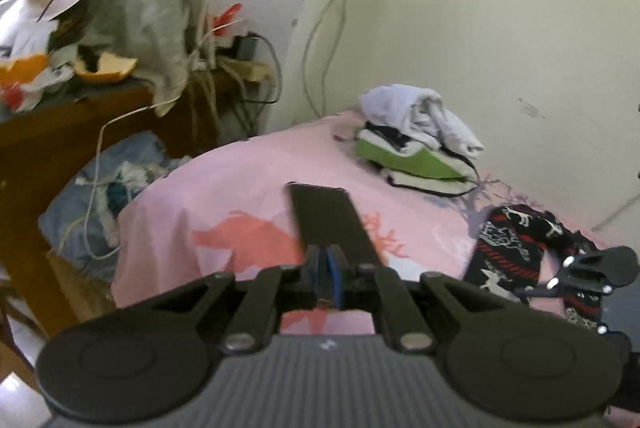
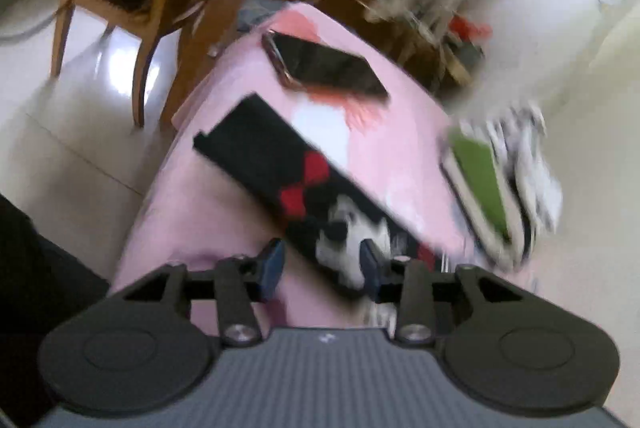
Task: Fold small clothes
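The left gripper (image 1: 328, 278) is clenched with nothing between its blue pads. The right gripper (image 2: 322, 268) stands released, its fingers straddling the black patterned sock (image 2: 280, 167), which lies flat on the pink sheet (image 2: 400, 155); contact is apparently absent, though blur obscures this. A phone (image 2: 326, 65) lies beyond the sock.
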`<state>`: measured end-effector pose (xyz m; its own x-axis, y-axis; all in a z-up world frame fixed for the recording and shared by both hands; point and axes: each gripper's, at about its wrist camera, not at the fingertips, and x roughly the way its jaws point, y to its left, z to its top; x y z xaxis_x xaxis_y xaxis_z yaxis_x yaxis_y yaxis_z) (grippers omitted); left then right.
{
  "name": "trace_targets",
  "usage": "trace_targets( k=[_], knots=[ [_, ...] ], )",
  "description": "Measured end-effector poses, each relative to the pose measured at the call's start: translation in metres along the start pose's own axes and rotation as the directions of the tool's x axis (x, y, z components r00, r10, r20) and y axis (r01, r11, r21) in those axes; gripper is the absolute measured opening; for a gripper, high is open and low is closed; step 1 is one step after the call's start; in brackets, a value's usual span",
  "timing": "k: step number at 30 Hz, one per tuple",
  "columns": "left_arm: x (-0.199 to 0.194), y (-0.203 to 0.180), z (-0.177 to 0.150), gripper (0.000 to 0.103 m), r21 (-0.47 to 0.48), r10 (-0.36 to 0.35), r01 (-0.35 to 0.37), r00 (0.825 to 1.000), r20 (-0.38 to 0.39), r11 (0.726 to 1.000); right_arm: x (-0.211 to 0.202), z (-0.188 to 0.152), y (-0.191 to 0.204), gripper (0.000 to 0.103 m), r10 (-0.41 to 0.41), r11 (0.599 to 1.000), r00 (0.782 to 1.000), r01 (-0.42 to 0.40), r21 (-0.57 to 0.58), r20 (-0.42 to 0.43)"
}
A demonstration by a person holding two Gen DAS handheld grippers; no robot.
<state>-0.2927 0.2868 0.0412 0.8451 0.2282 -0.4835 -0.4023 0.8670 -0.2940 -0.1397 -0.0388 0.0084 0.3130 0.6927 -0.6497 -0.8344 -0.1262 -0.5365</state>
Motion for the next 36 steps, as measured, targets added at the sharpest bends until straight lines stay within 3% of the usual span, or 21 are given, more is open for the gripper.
trace_targets(
  k=[2,4,6,8,11,13,15,18,20,23,24,27,29,31,34,36],
  knots=[
    [-0.001,0.005,0.002,0.006,-0.011,-0.002,0.002,1.000,0.004,1.000,0.013,0.012,-0.015,0.000,-0.009,0.995,1.000,0.007,0.104,0.025],
    [0.001,0.003,0.005,0.006,-0.010,-0.017,0.017,1.000,0.014,1.000,0.006,0.022,-0.044,0.000,-0.100,0.973,0.992,0.080,0.215,0.083],
    [0.005,-0.001,0.007,0.006,0.006,-0.041,0.041,0.999,0.012,0.999,-0.024,0.031,-0.098,0.000,-0.190,0.910,0.970,0.117,0.398,0.149],
    [0.017,-0.013,0.012,0.006,0.022,-0.072,0.072,0.997,-0.005,0.997,-0.060,0.034,-0.155,0.000,-0.308,0.836,0.930,0.165,0.523,0.199],
    [0.036,-0.040,0.022,0.006,0.047,-0.135,0.136,0.991,-0.008,0.990,-0.115,0.026,-0.245,0.000,-0.485,0.690,0.855,0.245,0.681,0.184],
    [0.048,-0.066,0.028,0.006,0.071,-0.189,0.188,0.982,0.008,0.980,-0.147,0.000,-0.292,0.000,-0.585,0.564,0.801,0.289,0.773,0.128],
    [0.063,-0.093,0.033,0.006,0.090,-0.256,0.254,0.967,0.010,0.963,-0.175,-0.043,-0.318,0.000,-0.640,0.436,0.766,0.293,0.851,0.064],
    [0.095,-0.137,0.040,0.006,0.112,-0.342,0.343,0.939,-0.025,0.933,-0.196,-0.124,-0.321,0.000,-0.662,0.279,0.749,0.281,0.918,-0.028],
    [0.127,-0.170,0.045,0.008,0.114,-0.384,0.392,0.920,-0.082,0.913,-0.198,-0.181,-0.309,0.000,-0.649,0.167,0.755,0.264,0.950,-0.096],
    [0.188,-0.228,0.041,0.010,0.095,-0.428,0.455,0.878,-0.215,0.885,-0.196,-0.245,-0.287,0.000,-0.613,0.030,0.775,0.220,0.975,-0.156],
    [0.208,-0.252,0.035,0.011,0.109,-0.426,0.466,0.866,-0.263,0.878,-0.195,-0.262,-0.281,0.000,-0.599,0.002,0.781,0.220,0.975,-0.176],
    [0.236,-0.309,0.012,0.022,0.208,-0.405,0.486,0.851,-0.335,0.849,-0.193,-0.295,-0.266,0.000,-0.569,-0.035,0.799,0.212,0.977,-0.194],
    [0.254,-0.335,0.002,0.041,0.217,-0.410,0.511,0.829,-0.381,0.832,-0.191,-0.308,-0.260,0.000,-0.560,-0.046,0.809,0.187,0.981,-0.181],
    [0.275,-0.354,0.000,0.059,0.153,-0.430,0.533,0.795,-0.428,0.832,-0.190,-0.314,-0.258,0.000,-0.555,-0.041,0.816,0.167,0.985,-0.161],
    [0.307,-0.363,0.004,0.059,0.042,-0.460,0.538,0.755,-0.467,0.842,-0.194,-0.320,-0.257,0.000,-0.559,-0.034,0.819,0.133,0.991,-0.129],
    [0.328,-0.365,0.005,0.035,-0.054,-0.491,0.535,0.725,-0.483,0.843,-0.202,-0.326,-0.258,0.000,-0.569,-0.031,0.815,0.116,0.993,-0.113]
  ],
)
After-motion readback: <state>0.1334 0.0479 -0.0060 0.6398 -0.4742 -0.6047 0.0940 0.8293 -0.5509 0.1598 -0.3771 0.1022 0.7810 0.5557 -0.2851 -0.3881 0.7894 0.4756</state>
